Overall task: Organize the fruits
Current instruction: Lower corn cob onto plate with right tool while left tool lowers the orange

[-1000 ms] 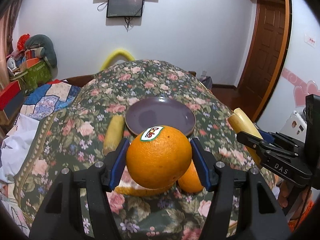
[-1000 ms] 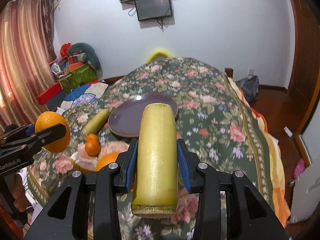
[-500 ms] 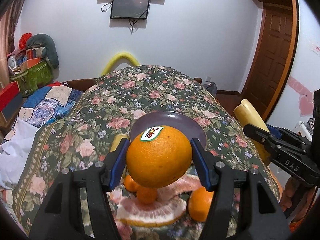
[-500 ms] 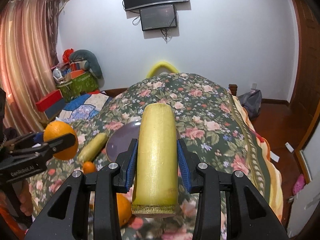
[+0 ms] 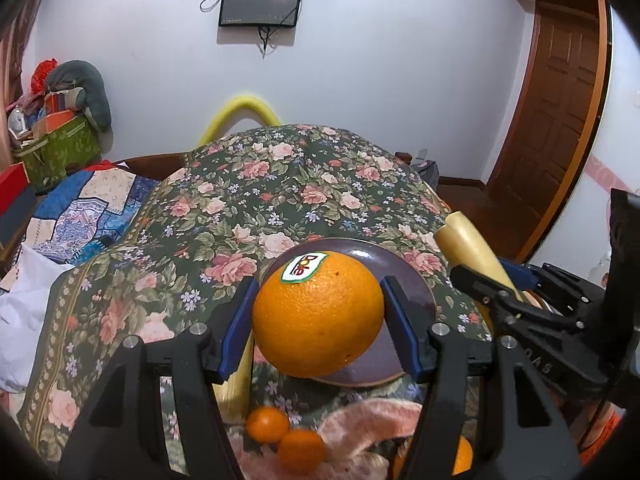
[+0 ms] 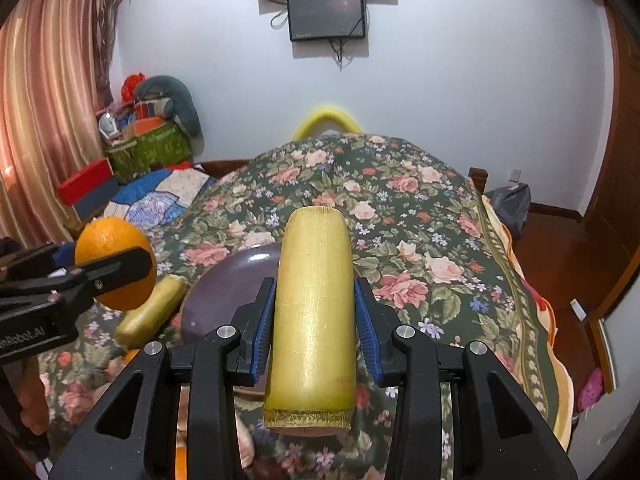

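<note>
My left gripper [image 5: 318, 314] is shut on a large orange [image 5: 318, 314] with a Dole sticker, held above the near part of a purple plate [image 5: 416, 280]. It also shows at the left of the right wrist view [image 6: 114, 264]. My right gripper [image 6: 314, 320] is shut on a thick yellow-green cut stalk [image 6: 314, 320], held lengthwise above the plate [image 6: 228, 300]. The stalk shows at the right of the left wrist view [image 5: 472, 246]. A second stalk piece [image 6: 150, 312] lies left of the plate.
The plate rests on a table with a dark floral cloth [image 5: 280, 184]. Two small tangerines [image 5: 284, 436], a pink pomelo piece [image 5: 368, 416] and another orange [image 5: 460, 456] lie near the front edge. A bed with quilts [image 5: 80, 208] is left; a wooden door [image 5: 560, 120] is right.
Both grippers have risen and drawn back with their fruit still held. The plate and loose fruit now sit lower and nearer in view.
</note>
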`<state>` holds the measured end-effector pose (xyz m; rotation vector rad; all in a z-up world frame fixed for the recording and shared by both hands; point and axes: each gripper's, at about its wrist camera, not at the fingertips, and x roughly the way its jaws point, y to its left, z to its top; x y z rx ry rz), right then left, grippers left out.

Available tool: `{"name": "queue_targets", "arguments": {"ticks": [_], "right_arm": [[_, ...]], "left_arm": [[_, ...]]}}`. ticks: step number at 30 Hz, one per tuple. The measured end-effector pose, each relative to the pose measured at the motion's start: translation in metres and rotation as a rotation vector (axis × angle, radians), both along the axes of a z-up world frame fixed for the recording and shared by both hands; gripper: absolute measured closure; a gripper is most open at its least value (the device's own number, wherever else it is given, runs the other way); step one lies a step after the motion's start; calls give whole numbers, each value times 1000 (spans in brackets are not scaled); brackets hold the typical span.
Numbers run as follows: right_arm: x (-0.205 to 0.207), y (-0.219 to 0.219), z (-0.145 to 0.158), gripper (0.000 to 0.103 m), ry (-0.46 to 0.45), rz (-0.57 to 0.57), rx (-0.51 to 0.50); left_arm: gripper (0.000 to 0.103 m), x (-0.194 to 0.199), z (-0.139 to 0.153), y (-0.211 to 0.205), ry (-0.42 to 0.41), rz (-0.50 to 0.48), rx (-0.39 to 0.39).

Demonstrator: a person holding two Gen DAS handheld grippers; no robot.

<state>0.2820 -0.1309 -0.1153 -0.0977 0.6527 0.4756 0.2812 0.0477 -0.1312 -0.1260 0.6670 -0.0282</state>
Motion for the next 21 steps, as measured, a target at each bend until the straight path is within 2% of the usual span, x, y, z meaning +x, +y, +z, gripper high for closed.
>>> {"name": "queue_targets", "arguments": {"ticks": [21], "right_arm": [[69,22,-48,68,170,24,-73]], "left_arm": [[41,78,-53,1,199,-25,15]]}}
